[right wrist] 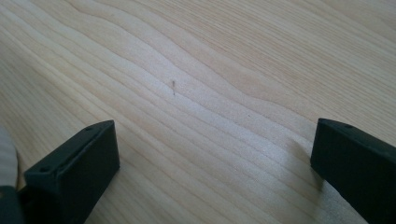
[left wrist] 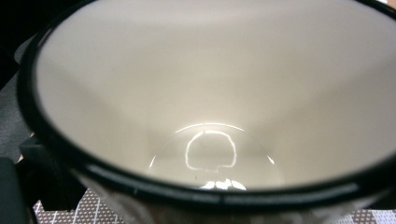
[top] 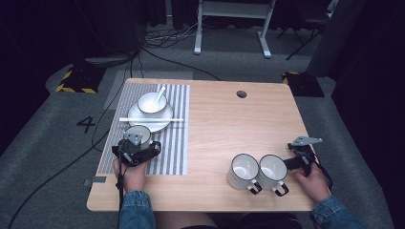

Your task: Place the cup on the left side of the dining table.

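Left gripper point(top: 136, 150) is gripping the white black-rimmed enamel mug point(top: 139, 135) at the striped placemat's point(top: 173, 143) 7 o'clock; right gripper point(top: 295, 162) is resting wide open.

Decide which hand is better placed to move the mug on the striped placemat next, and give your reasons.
Left. The left gripper is right at that enamel mug on the striped placemat; its camera looks into the mug. The right gripper sits across the table, fingers open over bare wood.

High view above the near edge, facing forward and down on the whole table point(top: 215, 124), left gripper view right inside a mug point(left wrist: 205, 93), right gripper view low over bare wood, sharing that tabletop.
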### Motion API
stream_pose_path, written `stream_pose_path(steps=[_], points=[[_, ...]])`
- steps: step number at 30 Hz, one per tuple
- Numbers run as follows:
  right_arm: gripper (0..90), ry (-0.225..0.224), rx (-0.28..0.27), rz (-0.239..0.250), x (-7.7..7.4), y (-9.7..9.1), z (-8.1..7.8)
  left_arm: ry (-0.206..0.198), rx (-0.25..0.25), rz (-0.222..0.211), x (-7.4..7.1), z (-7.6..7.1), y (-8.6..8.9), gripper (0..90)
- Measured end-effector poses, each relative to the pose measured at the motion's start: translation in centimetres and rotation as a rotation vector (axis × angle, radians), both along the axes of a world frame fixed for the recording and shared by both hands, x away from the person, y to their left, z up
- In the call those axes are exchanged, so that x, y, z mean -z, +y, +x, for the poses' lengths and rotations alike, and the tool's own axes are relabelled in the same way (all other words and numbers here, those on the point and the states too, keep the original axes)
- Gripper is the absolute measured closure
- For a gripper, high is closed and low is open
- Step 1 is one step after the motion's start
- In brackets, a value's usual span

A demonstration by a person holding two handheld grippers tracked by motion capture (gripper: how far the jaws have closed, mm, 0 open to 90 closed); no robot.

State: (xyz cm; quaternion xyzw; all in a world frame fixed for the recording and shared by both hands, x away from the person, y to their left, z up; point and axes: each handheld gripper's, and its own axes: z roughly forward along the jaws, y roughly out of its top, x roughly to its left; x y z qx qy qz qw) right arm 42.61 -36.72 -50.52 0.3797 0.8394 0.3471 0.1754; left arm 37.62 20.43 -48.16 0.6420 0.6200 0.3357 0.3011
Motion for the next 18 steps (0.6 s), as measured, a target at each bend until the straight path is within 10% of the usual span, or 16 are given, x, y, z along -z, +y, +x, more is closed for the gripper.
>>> stream_pose_path(steps=[18], points=[[1.3, 0.001, -0.001, 0.000, 0.0, 0.0, 0.0, 0.002, 0.016, -0.034, 0.4, -1.0, 0.7, 2.2]])
